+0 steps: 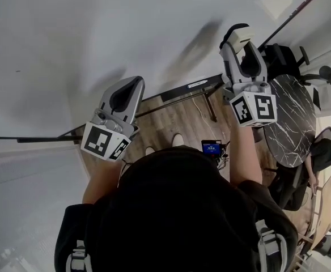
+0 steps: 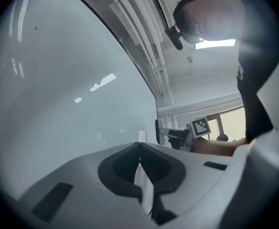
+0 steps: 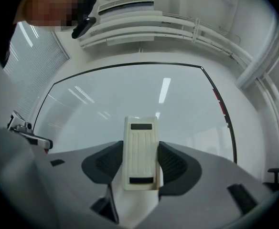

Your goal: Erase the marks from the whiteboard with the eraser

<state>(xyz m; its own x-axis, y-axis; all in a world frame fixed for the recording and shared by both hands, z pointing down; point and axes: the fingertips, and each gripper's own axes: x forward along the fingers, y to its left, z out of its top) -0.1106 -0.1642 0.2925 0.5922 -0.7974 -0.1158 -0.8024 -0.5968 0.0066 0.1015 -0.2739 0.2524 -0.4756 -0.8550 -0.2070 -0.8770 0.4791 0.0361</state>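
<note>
The whiteboard (image 1: 97, 27) fills the upper left of the head view, and its surface looks almost blank. One tiny dark mark (image 1: 18, 71) shows near its left side, and the left gripper view shows the mark (image 2: 36, 28) too. My right gripper (image 1: 240, 34) is raised to the board and shut on a cream ribbed eraser (image 3: 140, 151), which stands upright between the jaws. My left gripper (image 1: 132, 85) hangs lower and to the left, close to the board, shut with nothing in it (image 2: 139, 148).
The board's black stand (image 1: 182, 89) rests on a wood floor. A round dark marble table (image 1: 293, 118) and an office chair (image 1: 281, 55) stand to the right, with a seated person (image 1: 324, 152) beyond them. A small device with a blue screen (image 1: 211, 147) hangs below me.
</note>
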